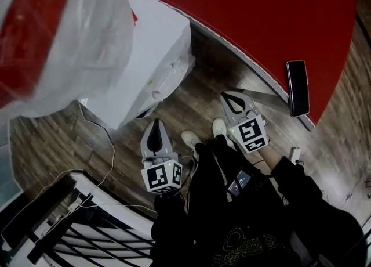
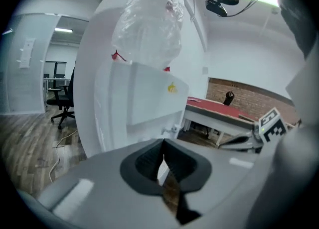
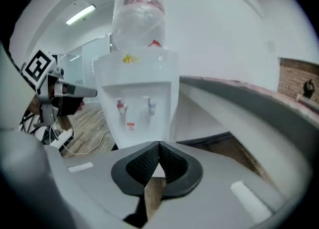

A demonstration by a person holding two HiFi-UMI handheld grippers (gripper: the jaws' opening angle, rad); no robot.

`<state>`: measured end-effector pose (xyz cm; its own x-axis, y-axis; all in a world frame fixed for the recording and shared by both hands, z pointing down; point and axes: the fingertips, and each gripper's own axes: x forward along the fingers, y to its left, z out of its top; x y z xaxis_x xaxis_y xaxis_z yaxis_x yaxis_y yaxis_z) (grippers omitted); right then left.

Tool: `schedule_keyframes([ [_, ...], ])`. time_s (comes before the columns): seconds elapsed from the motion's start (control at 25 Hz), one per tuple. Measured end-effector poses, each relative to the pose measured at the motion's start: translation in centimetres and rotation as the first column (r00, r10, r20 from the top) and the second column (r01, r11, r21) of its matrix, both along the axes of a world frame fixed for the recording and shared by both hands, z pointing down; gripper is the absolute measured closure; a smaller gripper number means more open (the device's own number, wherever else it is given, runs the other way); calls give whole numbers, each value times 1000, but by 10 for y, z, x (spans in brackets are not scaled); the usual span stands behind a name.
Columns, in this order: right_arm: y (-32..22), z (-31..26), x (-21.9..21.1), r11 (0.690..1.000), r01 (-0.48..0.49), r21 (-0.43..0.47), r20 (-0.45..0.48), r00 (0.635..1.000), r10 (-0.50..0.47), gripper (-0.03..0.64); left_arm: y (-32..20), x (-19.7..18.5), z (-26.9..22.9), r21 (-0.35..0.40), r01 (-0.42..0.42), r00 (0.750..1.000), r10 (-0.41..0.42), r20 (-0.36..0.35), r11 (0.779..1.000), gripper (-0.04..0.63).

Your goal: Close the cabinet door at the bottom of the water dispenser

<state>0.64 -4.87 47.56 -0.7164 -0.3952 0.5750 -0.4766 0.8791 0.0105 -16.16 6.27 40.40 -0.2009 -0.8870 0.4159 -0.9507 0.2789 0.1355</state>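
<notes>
- The head view looks steeply down at a wood floor, with your shoes [image 1: 191,139] between the two grippers.
- A white water dispenser [image 1: 153,45] stands at ten o'clock from your grippers. Its bottle [image 1: 52,33], wrapped in clear plastic, fills the upper left.
- The cabinet door is at the foot of that dispenser, below the taps [image 3: 134,106]. From above, the dispenser's body hides it, and in the right gripper view your own gripper covers it. No view shows whether it is ajar.
- Your left gripper [image 2: 162,142] has its jaws pressed together with nothing between them. It points at the dispenser's side, near it and apparently not touching.
- Your right gripper [image 3: 159,145] is also pressed together and empty. It sits at three o'clock from the left one and faces the dispenser's front.
- A red table [image 1: 261,10] curves from twelve to two o'clock, and a thin cable [image 1: 107,144] trails on the floor at nine o'clock.
- The door is probably a light, stiff hinged panel that swings easily, so it should need no pinch.
- Set the closed jaws flat against its free edge, away from the hinge, and push steadily until it seats. A hard shove could rock the top-heavy dispenser.
</notes>
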Motion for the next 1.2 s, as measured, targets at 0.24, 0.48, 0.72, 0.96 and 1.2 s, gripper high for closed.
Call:
schedule_keyframes([
  [0.24, 2, -117, -17, 997, -36, 74, 126, 992, 26, 617, 14, 4, -65, 29, 34, 999, -34, 11, 999, 589],
  [0.48, 22, -225, -8, 992, -102, 71, 232, 969, 83, 617, 31, 0, -153, 114, 63, 997, -69, 47, 991, 589],
  [0.72, 36, -310, 16, 983, -173, 62, 395, 909, 135, 617, 51, -6, -235, 231, 116, 985, -141, 95, 966, 589],
  [0.96, 28, -342, -2, 979, -169, 114, 421, 901, 106, 617, 54, -18, -278, 294, 131, 974, -179, 140, 947, 589],
  [1.2, 44, -362, -13, 977, -139, 164, 441, 896, 53, 618, 63, -1, -299, 340, 102, 963, -178, 200, 935, 589],
])
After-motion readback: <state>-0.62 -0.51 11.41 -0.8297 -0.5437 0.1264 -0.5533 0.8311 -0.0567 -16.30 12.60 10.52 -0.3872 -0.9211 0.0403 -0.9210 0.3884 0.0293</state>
